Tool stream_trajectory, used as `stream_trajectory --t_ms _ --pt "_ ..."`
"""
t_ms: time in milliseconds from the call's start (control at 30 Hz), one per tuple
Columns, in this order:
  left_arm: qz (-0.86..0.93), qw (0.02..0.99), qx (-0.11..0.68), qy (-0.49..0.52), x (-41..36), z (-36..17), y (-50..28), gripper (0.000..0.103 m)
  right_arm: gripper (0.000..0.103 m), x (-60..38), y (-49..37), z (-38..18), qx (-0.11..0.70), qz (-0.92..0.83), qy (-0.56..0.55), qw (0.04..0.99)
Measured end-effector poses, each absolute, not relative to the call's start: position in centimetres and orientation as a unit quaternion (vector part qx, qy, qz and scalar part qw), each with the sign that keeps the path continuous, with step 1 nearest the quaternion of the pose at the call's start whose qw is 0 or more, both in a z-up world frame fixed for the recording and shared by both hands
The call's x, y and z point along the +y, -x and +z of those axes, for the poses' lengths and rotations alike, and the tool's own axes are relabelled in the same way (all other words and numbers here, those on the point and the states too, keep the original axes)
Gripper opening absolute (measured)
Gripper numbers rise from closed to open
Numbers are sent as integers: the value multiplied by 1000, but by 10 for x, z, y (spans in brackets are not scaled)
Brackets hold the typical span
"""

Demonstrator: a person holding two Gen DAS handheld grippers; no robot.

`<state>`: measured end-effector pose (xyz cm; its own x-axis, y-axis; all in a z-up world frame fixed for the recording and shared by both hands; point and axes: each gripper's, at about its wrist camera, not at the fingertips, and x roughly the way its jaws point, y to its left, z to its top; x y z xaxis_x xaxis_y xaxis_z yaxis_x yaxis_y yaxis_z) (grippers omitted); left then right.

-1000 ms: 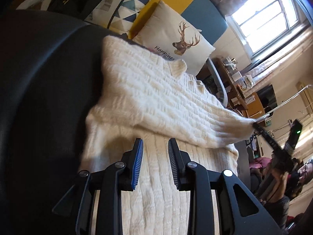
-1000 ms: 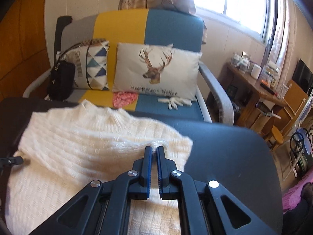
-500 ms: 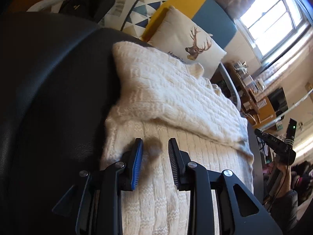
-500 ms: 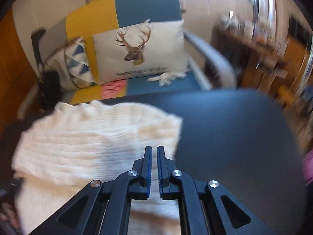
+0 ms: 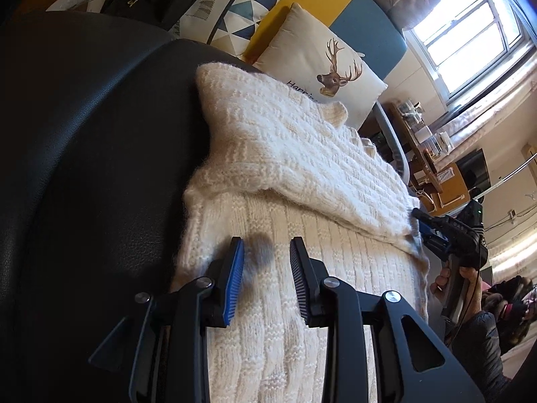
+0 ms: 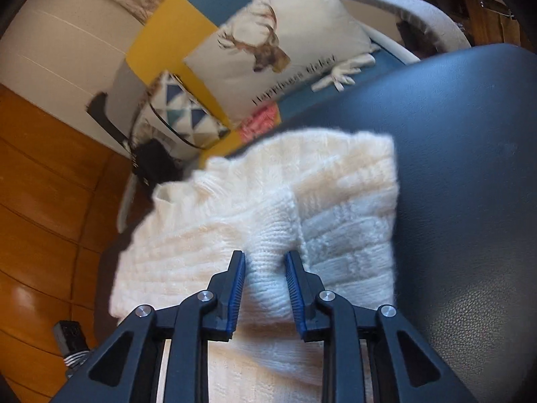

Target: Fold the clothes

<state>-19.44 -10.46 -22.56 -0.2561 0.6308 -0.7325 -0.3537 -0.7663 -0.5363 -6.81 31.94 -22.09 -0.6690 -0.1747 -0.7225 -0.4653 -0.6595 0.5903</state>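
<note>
1. Lying flat on the dark padded table (image 5: 84,168), the cream knit sweater (image 5: 302,154) has its upper part doubled over the lower; the fold edge runs across just ahead of the left gripper (image 5: 266,262).
2. Left jaws stand partly apart over the ribbed lower layer, with knit below the gap and no pinch visible.
3. Right gripper (image 6: 265,268): jaws have just been opening, now narrowly apart, a ridge of knit between the pads (image 6: 236,285); no squeeze evident, so I judge it released.
4. Step in hand, judged: letting go after laying the fold. Lift both grippers straight off so fuzzy yarn does not snag and drag the layer.
5. Beyond the jaws: deer cushion (image 6: 278,43) on the sofa.
</note>
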Motion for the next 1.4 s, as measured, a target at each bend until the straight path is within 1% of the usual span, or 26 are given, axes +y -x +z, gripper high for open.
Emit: stream_trajectory --t_ms 33,67,100,200,267,300,367,500,533,600,767,833,933,967,1100,1167,1233,1333,1367,1400 --pt "781 314 -135 523 -105 -225 194 34 16 314 73 -219 377 823 413 97" --pt "782 313 -135 522 -105 -225 194 35 8 307 75 -212 345 831 422 111" --pt "783 313 -133 520 -105 -224 193 36 6 300 78 -204 313 838 430 124" --pt "787 314 -128 515 -105 -221 192 38 5 277 83 -173 221 864 425 157" --pt "790 316 -127 510 -106 -219 191 40 5 269 78 -146 184 882 397 175" --pt "792 315 -121 508 -105 -218 190 43 5 265 76 -135 167 889 385 184" --pt "795 305 -103 514 -102 -221 190 44 5 263 79 -140 149 882 402 198" --pt "809 290 -89 503 -102 -217 186 44 5 267 90 -202 135 834 485 223" --pt "820 278 -80 495 -103 -214 184 44 5 266 88 -204 135 837 477 229" --pt "832 260 -73 484 -107 -210 183 44 5 265 84 -200 137 843 461 242" --pt "830 279 -106 472 -115 -204 188 44 6 253 75 -161 110 873 410 242" --pt "827 285 -112 471 -112 -204 192 44 6 253 79 -164 93 866 424 249" --pt "815 298 -133 479 -107 -209 199 44 7 261 84 -196 113 842 465 250" --pt "817 291 -130 480 -105 -211 200 44 7 263 85 -206 121 836 474 249" --pt "840 232 -87 483 -102 -220 206 44 7 263 79 -205 122 848 450 252" --pt "851 212 -83 473 -107 -220 207 40 7 264 78 -204 125 849 450 248" --pt "865 175 -58 468 -111 -220 205 40 8 266 76 -205 127 852 447 241" --pt "859 174 -80 475 -123 -217 204 40 15 275 70 -201 158 851 448 223" --pt "862 173 -90 468 -128 -211 202 40 19 278 70 -198 171 850 447 219" --pt "868 176 -99 454 -132 -202 199 40 20 281 66 -189 177 854 435 224"
